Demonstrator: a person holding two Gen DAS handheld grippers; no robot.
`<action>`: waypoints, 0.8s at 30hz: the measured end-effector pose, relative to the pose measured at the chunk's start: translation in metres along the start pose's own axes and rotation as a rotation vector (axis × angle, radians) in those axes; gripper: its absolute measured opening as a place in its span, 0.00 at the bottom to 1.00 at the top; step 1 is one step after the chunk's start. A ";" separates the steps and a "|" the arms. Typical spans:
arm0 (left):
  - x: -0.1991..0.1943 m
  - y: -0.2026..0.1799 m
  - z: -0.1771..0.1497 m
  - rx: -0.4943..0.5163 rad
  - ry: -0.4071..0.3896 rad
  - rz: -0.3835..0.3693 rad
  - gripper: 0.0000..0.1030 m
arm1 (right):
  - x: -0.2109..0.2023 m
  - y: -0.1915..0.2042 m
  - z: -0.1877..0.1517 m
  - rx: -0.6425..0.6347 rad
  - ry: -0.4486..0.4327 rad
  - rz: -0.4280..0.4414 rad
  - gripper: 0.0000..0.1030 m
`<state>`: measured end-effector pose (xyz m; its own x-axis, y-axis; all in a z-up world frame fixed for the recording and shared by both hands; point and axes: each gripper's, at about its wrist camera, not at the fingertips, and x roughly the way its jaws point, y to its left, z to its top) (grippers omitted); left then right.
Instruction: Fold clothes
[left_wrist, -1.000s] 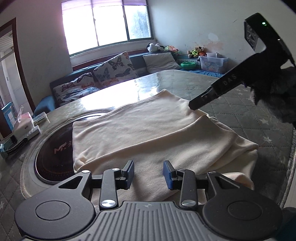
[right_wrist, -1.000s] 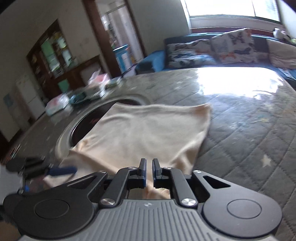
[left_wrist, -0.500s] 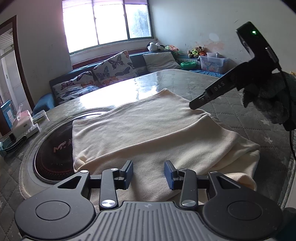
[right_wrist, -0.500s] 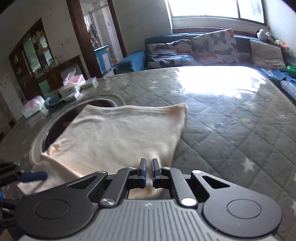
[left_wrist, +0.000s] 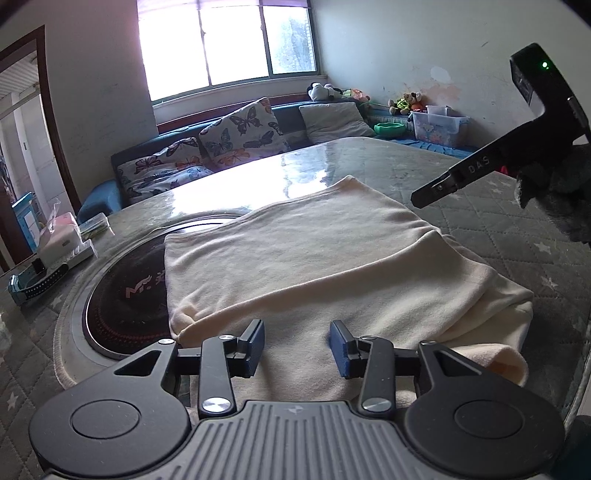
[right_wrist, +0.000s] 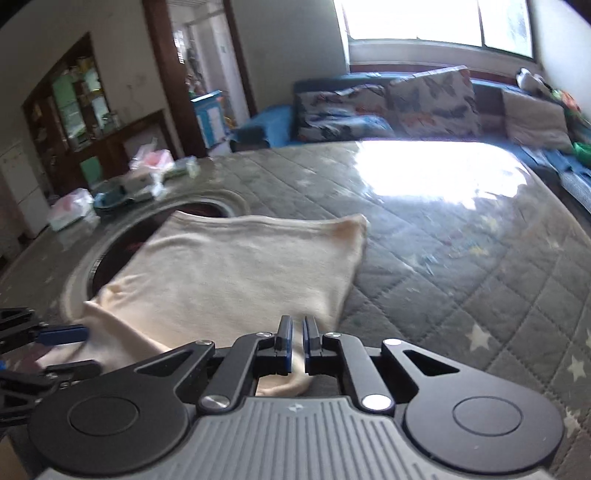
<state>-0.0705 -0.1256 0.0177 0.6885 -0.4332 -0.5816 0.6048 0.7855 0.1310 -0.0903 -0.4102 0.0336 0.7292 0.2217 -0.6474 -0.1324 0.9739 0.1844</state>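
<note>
A cream garment (left_wrist: 314, 258) lies folded on the quilted table, its left part over a round dark inset. My left gripper (left_wrist: 297, 343) stands open just above the garment's near edge, with nothing between its blue pads. My right gripper (left_wrist: 421, 197) hangs in the air past the garment's right side, clear of the cloth. In the right wrist view the right gripper (right_wrist: 297, 339) is shut and holds nothing, with the garment (right_wrist: 240, 273) ahead of it and beneath it. The left gripper (right_wrist: 74, 350) shows at that view's left edge.
A round dark hotplate inset (left_wrist: 122, 295) sits in the table under the cloth's left side. Boxes and tissue packs (left_wrist: 59, 243) crowd the far left. The grey quilted cover (left_wrist: 517, 229) stretches right to the table's edge (left_wrist: 580, 369). A sofa with butterfly cushions (left_wrist: 236, 136) stands behind.
The right gripper has swung a little to the right, away from the garment's fold. The left gripper's jaws stand slightly wider. The garment has not moved.
</note>
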 end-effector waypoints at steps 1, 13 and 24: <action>0.000 0.000 0.000 0.002 -0.001 0.001 0.41 | -0.002 0.004 0.002 -0.003 -0.002 0.019 0.06; -0.004 0.006 -0.006 -0.012 0.008 0.024 0.41 | 0.015 0.002 -0.001 0.019 0.056 0.041 0.06; -0.003 0.008 -0.006 -0.027 0.022 0.023 0.44 | 0.081 -0.027 0.058 0.017 0.029 -0.028 0.06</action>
<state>-0.0706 -0.1155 0.0154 0.6931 -0.4056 -0.5959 0.5777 0.8070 0.1228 0.0117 -0.4214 0.0192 0.7130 0.1955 -0.6734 -0.1004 0.9789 0.1779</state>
